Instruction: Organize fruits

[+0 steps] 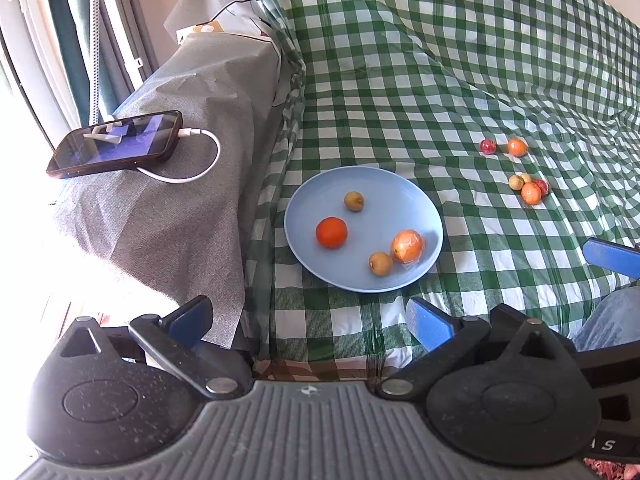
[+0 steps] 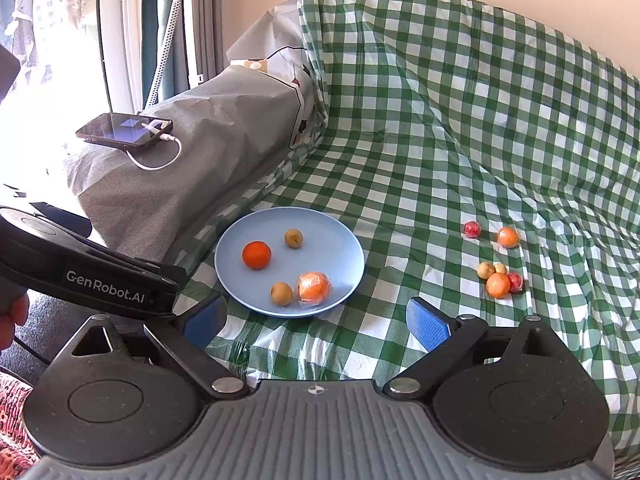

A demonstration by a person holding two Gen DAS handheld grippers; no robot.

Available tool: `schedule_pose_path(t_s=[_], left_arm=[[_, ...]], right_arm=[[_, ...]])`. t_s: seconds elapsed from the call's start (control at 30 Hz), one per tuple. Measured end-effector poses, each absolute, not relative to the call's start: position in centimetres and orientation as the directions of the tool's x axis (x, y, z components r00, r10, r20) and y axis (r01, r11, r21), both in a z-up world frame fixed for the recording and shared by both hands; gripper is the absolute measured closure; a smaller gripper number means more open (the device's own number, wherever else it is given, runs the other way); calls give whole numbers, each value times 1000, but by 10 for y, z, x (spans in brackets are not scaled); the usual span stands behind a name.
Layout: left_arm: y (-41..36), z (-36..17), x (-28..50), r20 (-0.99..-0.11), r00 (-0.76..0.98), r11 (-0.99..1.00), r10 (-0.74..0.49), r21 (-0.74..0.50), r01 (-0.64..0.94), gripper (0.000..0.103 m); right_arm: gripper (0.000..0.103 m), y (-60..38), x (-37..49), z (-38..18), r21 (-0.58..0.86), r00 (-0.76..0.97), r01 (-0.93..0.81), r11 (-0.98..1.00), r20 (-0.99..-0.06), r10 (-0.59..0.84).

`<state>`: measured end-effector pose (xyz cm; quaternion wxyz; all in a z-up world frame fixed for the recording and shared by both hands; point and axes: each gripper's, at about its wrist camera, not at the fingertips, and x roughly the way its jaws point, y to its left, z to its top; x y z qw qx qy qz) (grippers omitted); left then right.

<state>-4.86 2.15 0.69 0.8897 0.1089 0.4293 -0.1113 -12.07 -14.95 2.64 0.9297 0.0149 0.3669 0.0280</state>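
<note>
A light blue plate [image 1: 384, 196] [image 2: 332, 240] lies on a green checked cloth [image 1: 440, 80]. On it are a bare tangerine [image 1: 331, 232] [image 2: 256, 255], a plastic-wrapped orange [image 1: 407, 245] [image 2: 314, 287] and two small brown fruits [image 1: 354, 201] [image 1: 380, 263]. To its right on the cloth lie a red fruit [image 1: 487, 146] [image 2: 472, 229], an orange one [image 1: 516, 147] [image 2: 507, 237] and a tight cluster of several small fruits [image 1: 528, 188] [image 2: 498, 278]. My left gripper [image 1: 310, 320] is open and empty, short of the plate's near rim. My right gripper [image 2: 316, 322] is open and empty too, just right of the left one.
A phone [image 1: 116, 144] [image 2: 124, 130] with a white charging cable lies on a grey-covered armrest [image 1: 180, 200] left of the plate. Bright window and curtains are beyond it. The left gripper's body [image 2: 100, 276] crosses the right view's left side. A person's jeans-clad leg [image 1: 612, 316] is at the right.
</note>
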Motion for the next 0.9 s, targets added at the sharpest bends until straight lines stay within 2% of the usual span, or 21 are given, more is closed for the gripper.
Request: schedule_pose_path(t_s=[0.47, 0.9], left_arm=[[12, -2, -28, -813, 576, 951, -83, 108, 290, 0], [-23, -7, 7, -839, 539, 945, -71, 117, 306, 0]], right_arm=[[6, -163, -105, 12, 91, 703, -16, 996, -708, 76], [5, -220, -81, -29, 164, 682, 174, 971, -731, 2]])
